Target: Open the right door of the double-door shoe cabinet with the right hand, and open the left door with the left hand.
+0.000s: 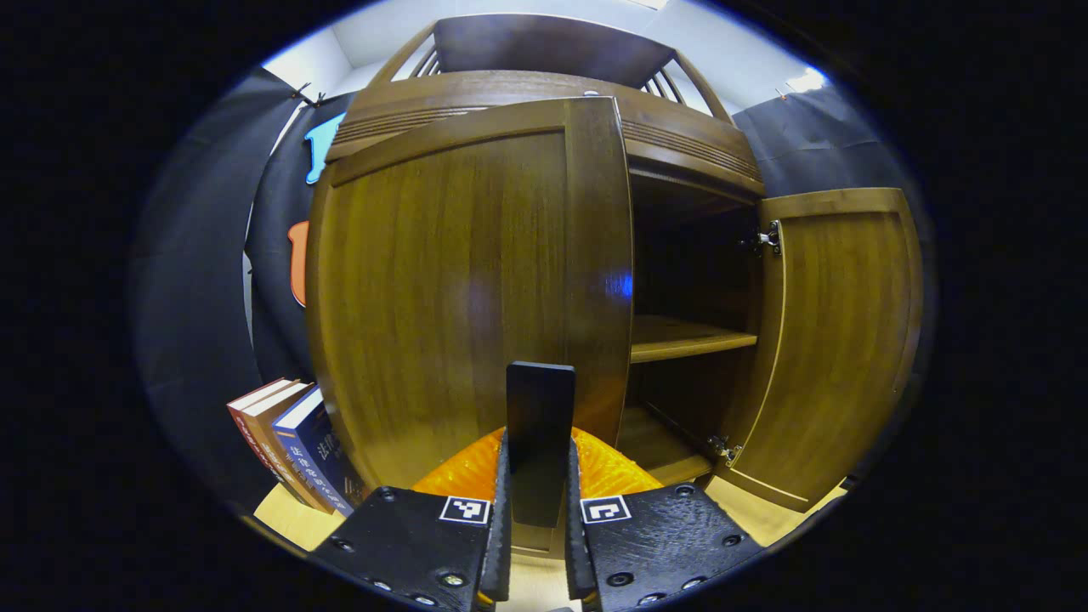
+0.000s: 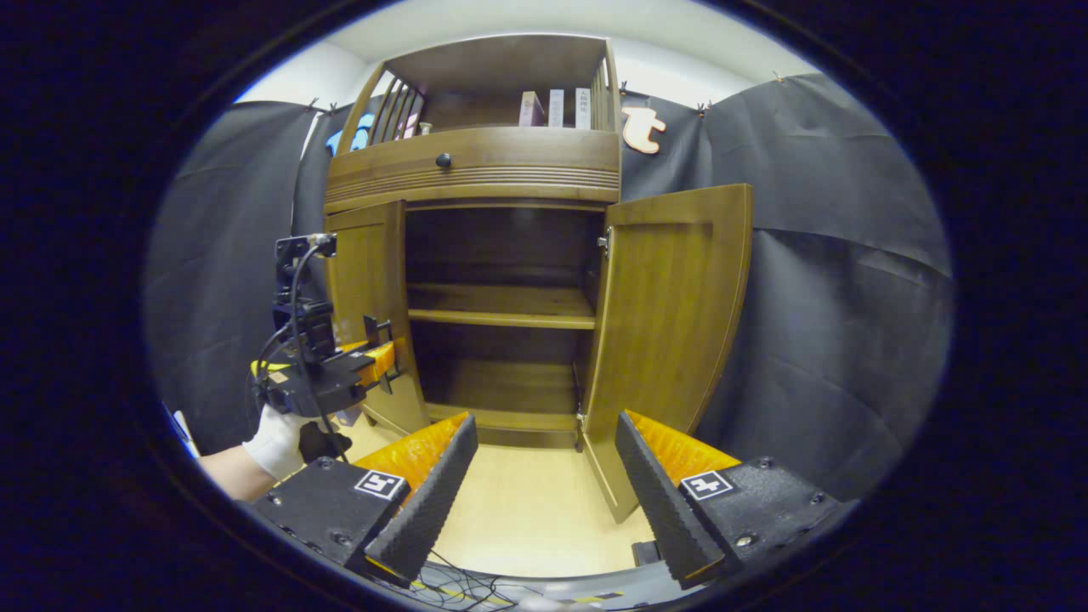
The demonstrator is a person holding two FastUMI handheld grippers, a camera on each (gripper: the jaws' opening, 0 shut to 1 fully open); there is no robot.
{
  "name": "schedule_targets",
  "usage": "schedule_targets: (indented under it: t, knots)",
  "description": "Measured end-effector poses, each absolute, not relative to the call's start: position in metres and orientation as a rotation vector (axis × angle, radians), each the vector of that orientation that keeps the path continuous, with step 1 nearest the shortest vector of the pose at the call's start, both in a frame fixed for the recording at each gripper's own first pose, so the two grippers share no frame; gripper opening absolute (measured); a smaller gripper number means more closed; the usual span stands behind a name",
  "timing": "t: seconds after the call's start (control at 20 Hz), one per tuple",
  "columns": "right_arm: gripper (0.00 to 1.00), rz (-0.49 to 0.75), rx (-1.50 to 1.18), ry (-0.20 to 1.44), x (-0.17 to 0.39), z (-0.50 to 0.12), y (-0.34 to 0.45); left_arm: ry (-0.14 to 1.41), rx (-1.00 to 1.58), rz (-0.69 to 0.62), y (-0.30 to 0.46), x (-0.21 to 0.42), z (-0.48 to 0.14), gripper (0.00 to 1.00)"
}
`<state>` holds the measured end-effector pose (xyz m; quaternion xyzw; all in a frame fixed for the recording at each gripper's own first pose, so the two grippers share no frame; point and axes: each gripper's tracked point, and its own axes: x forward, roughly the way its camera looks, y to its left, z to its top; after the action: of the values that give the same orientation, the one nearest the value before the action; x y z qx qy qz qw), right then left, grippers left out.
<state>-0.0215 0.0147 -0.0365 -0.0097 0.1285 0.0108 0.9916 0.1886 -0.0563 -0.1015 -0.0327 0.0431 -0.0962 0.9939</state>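
The brown wooden shoe cabinet (image 2: 476, 170) has both lower doors swung out. In the left gripper view my left gripper (image 1: 538, 442) is shut on the dark upright handle (image 1: 541, 399) of the left door (image 1: 459, 289), which stands partly open. The right door (image 1: 837, 340) hangs wide open at the right. The right gripper view shows the left gripper (image 2: 387, 353) at the edge of the left door (image 2: 370, 280), held by a gloved hand (image 2: 276, 442). My right gripper (image 2: 544, 442) is open, holds nothing, and hangs over the floor apart from the right door (image 2: 671, 314).
Bare shelves (image 2: 501, 316) show inside the cabinet. Several books (image 1: 293, 442) lean on the floor left of it, and others (image 2: 557, 109) stand on its top shelf. A drawer with a knob (image 2: 443, 160) sits above the doors. Cables (image 2: 459, 582) lie on the light wooden floor (image 2: 527, 510).
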Motion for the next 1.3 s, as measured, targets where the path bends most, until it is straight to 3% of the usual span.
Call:
schedule_targets:
  t: [1.1,1.15,1.2,1.25,1.3]
  knots:
    - [1.0,0.125,-0.016,0.289,-0.022,-0.05,0.035,0.087,-0.066,-0.082,0.029,0.106,-0.106,0.24]
    - [1.0,0.129,-0.013,0.291,-0.022,-0.05,0.036,0.091,-0.072,-0.077,0.033,0.103,-0.107,0.32]
    - [1.0,0.131,-0.01,0.292,-0.021,-0.05,0.037,0.088,-0.077,-0.076,0.037,0.101,-0.106,0.32]
    - [1.0,0.135,-0.008,0.294,-0.022,-0.051,0.037,0.089,-0.08,-0.076,0.039,0.1,-0.107,0.24]
    - [1.0,0.139,-0.007,0.295,-0.022,-0.051,0.038,0.094,-0.075,-0.058,0.041,0.113,-0.111,0.31]
